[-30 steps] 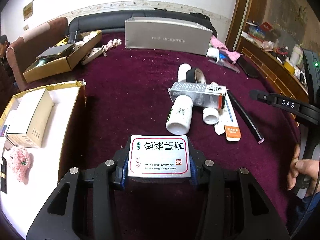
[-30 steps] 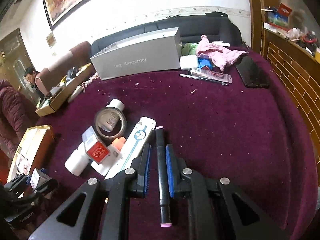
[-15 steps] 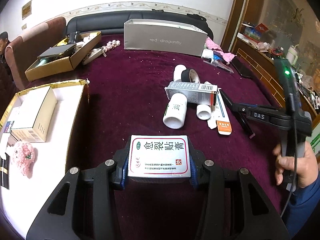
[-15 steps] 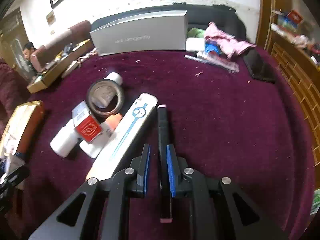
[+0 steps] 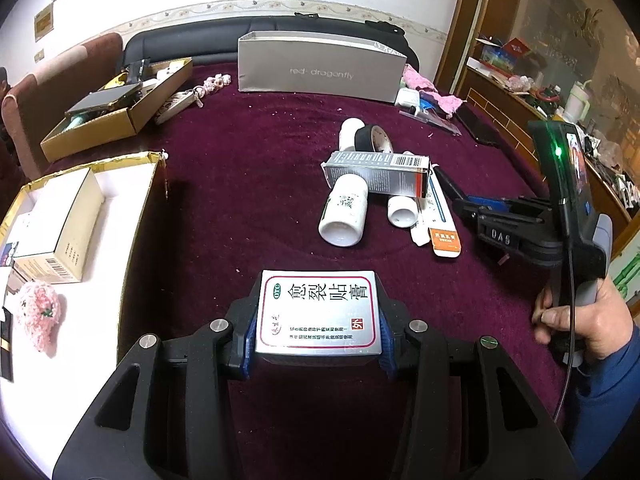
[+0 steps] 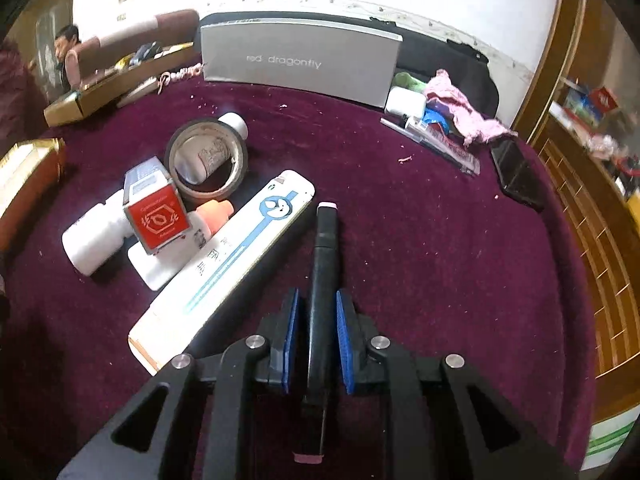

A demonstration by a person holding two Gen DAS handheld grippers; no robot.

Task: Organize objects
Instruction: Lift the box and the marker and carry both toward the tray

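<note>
left gripper (image 5: 318, 322): box (image 5: 318, 312) is gripped | right gripper (image 6: 316, 340): jaws just opened, pen (image 6: 322, 280) lies between (pads apart)

The black marker's (image 6: 322, 280) rear runs under the right gripper's (image 6: 317, 340) body; small print on the silver box (image 5: 318, 312) is illegible.

We note the table (image 5: 248, 184) carries a cluster right of centre: a carton (image 5: 376, 174) lies across a bottle (image 5: 344, 216), with a tape roll (image 5: 374, 140) behind it and a second bottle (image 5: 350, 130) behind the roll. A long flat box (image 6: 224, 268) lies right of the carton, and a marker (image 6: 324, 264) lies just right of that box. At the left edge sits an open box (image 5: 136, 216) holding a small box (image 5: 60, 228). A large box (image 5: 320, 68) stands at the far side.
</note>
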